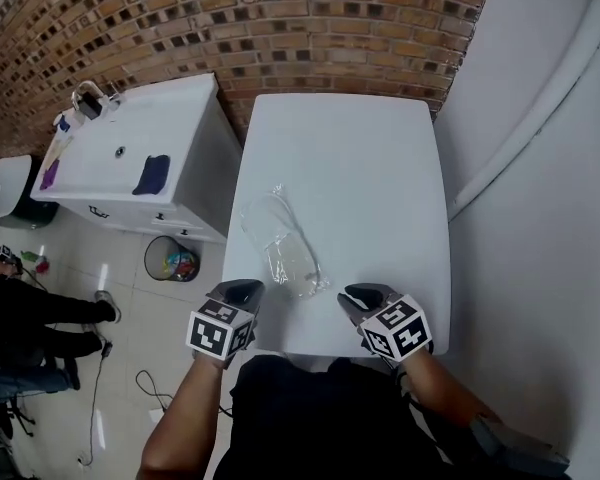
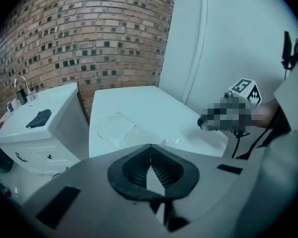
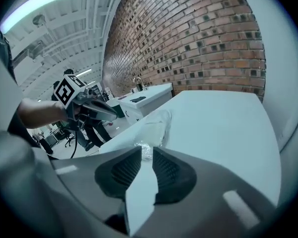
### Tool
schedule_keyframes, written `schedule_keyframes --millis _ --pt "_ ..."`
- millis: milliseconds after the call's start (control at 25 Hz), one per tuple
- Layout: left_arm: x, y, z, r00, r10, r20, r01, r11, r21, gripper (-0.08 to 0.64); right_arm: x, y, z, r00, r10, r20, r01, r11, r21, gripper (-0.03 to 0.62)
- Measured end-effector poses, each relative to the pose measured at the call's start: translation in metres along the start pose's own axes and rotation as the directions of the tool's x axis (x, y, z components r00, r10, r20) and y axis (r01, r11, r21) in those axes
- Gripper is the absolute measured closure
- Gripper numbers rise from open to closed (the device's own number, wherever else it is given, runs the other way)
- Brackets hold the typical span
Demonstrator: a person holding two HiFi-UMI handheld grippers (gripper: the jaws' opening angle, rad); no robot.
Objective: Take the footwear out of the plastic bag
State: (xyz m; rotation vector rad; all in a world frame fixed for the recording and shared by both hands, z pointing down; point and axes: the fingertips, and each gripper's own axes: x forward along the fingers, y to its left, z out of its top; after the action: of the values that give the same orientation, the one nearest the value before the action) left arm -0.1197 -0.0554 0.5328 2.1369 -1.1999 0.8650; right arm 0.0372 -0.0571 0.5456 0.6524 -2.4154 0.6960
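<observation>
The left gripper [image 1: 242,290] is squeezed shut and holds nothing. The right gripper [image 1: 365,293] has its jaws a little apart, and they are empty too. Both are at the near edge of the one white table [image 1: 380,168]. One clear plastic bag [image 1: 280,246] lies just ahead of them, by the left edge. I cannot tell what is inside it.

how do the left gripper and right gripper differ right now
The left gripper has its jaws closed together; the right gripper has its jaws apart. The left gripper sits at the table's near left edge; the right gripper is further in, over the near right part. Both are empty and point toward the plastic bag without touching it.
</observation>
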Motion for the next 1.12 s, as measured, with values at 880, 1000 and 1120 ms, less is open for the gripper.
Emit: schedule_keyframes --millis 880,1000,1120 --pt "0.114 0.019 -0.019 0.935 -0.150 -0.320 0.245 0.927 0.283 0.553 0.075 -0.022 -0.019 0.990 -0.064 -0.126 0.072 0.995 0.066 0.480" --pt "0.118 0.020 -0.023 0.935 -0.168 -0.314 0.252 0.935 0.250 0.552 0.081 -0.023 -0.020 0.988 -0.063 -0.144 0.072 0.996 0.058 0.480" --pt "0.117 0.022 -0.013 0.952 -0.144 -0.270 0.223 0.931 0.290 0.552 0.084 -0.021 -0.023 0.985 -0.069 -0.159 0.077 0.996 0.050 0.533"
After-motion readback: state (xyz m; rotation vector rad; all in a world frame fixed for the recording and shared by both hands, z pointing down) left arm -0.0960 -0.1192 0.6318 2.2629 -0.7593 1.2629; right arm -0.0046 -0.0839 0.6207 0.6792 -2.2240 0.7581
